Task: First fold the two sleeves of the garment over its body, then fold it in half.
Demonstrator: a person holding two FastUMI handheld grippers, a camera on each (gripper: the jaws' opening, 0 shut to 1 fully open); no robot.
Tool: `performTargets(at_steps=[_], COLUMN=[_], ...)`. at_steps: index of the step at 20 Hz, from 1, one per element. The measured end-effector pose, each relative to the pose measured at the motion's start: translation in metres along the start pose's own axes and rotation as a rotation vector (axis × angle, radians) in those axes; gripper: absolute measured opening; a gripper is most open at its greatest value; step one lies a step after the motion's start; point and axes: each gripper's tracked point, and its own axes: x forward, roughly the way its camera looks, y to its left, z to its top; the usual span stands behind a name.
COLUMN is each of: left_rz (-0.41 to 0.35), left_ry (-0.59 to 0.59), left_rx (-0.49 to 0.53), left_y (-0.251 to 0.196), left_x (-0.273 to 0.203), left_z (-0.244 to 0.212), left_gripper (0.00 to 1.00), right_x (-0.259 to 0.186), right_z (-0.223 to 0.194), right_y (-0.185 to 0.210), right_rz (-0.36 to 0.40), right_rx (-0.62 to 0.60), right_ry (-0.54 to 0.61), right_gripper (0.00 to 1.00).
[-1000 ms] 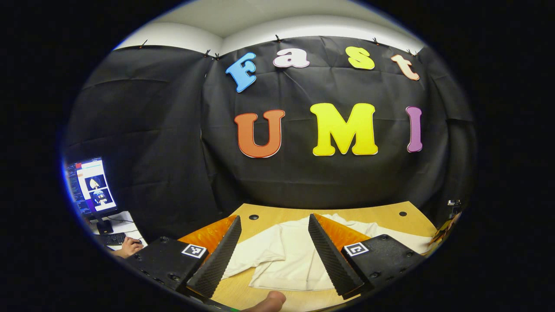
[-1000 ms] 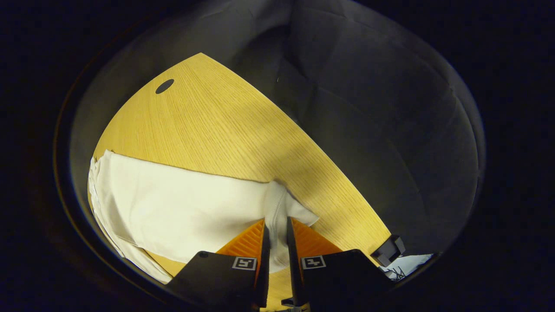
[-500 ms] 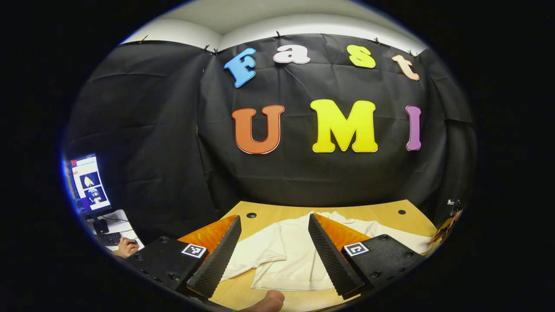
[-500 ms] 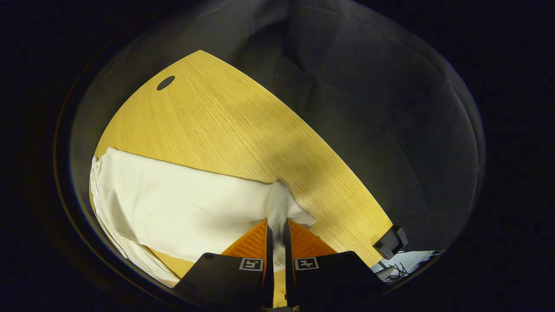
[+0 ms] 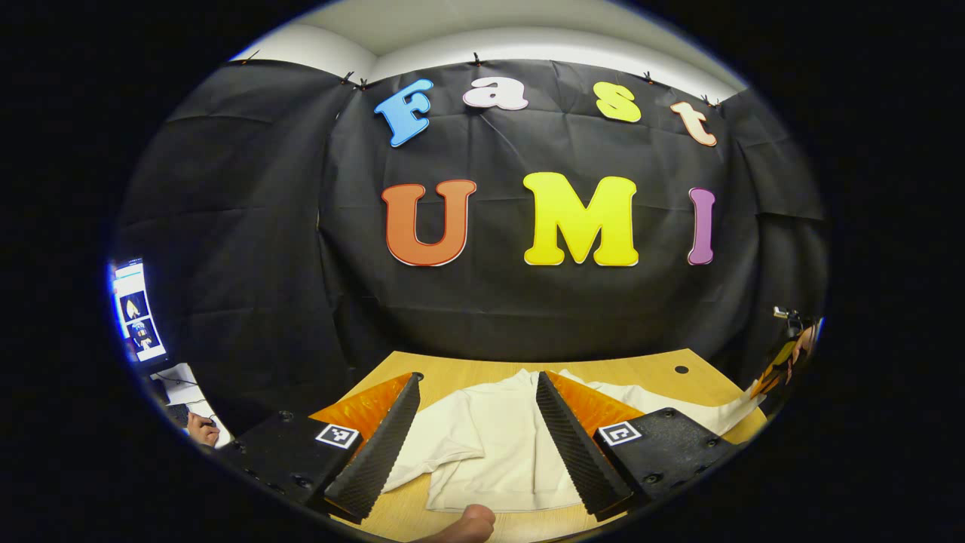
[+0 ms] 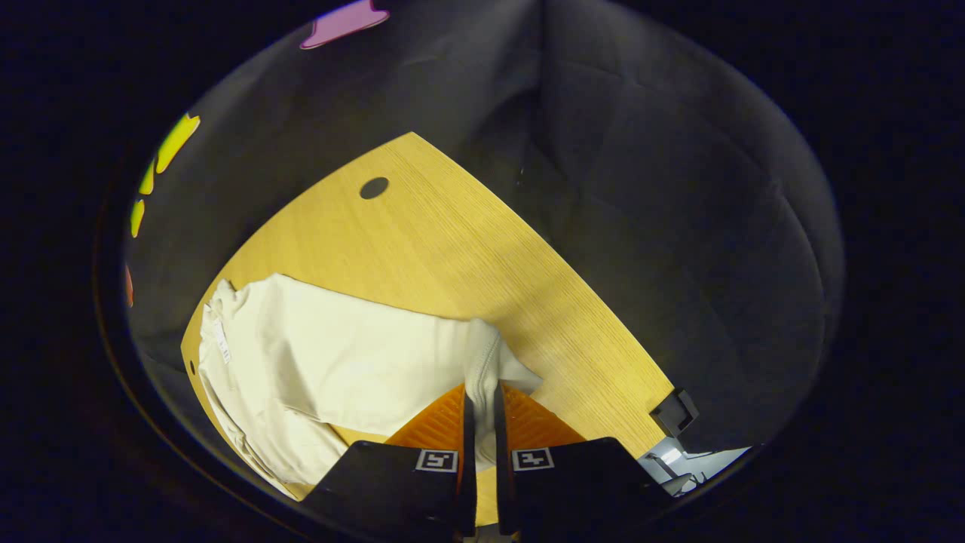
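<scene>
Right gripper (image 6: 481, 422) jaws clamped on the cuff of the sleeve (image 6: 354, 362); sleeve runs long-axis leftward from the jaws to the white garment (image 5: 497, 445) body. Garment lies on the counter (image 6: 452, 249), hem toward the left gripper (image 5: 471, 445), whose jaws are wide, holding nothing.

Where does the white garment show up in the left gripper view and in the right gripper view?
Left gripper view: white garment lies bottom centre, between the open left tool's fingers.
Right gripper view: lower left, its sleeve end pinched in the right tool.
Shared landmark: the wooden table with its dark round hole.
</scene>
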Motion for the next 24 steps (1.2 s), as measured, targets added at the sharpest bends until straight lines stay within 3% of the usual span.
performTargets(at_steps=[9,15,24], left_rz=[-0.015,0.029,0.052], left_ry=[-0.013,-0.025,-0.008], left_rx=[0.006,0.002,0.026], left_y=[0.04,0.076,0.105], left_x=[-0.001,-0.007,-0.018], left_z=[-0.017,-0.024,-0.044], left_gripper=[0.99,0.99,0.99], right_x=[-0.079,-0.096,-0.1], right_z=[0.014,-0.02,-0.106], right_y=[0.154,0.266,0.424], right_rz=[0.135,0.213,0.33], right_rx=[-0.199,-0.334,-0.553], right_ry=[-0.106,-0.098,-0.028], right_gripper=[0.11,0.11,0.11])
